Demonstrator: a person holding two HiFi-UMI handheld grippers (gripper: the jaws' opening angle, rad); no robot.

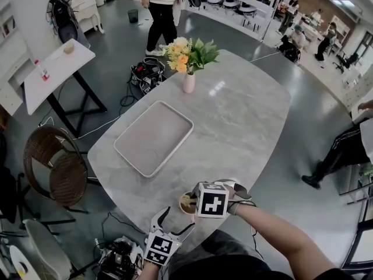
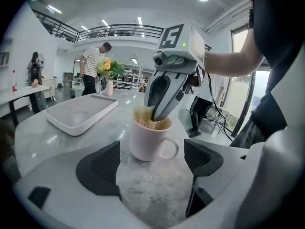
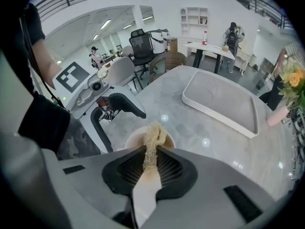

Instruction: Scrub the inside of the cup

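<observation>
Near the front edge of the grey marble table [image 1: 245,115], the pink mug [image 2: 145,142] stands just ahead of the left gripper [image 2: 151,162], whose jaws are spread wide, its inside largely hidden by the fibrous tan scrubber [image 3: 153,140] clamped in the right gripper [image 3: 151,163].

Grey table [image 1: 245,115] bears tray [image 1: 154,137], flower vase [image 1: 189,81], cup [image 2: 147,140].

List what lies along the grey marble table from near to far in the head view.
Pale pink ceramic mug → rectangular white tray → small pink vase of yellow flowers. The right claw, shut on a tan fibrous scrubber, overlaps the mug, so it is left out.
</observation>
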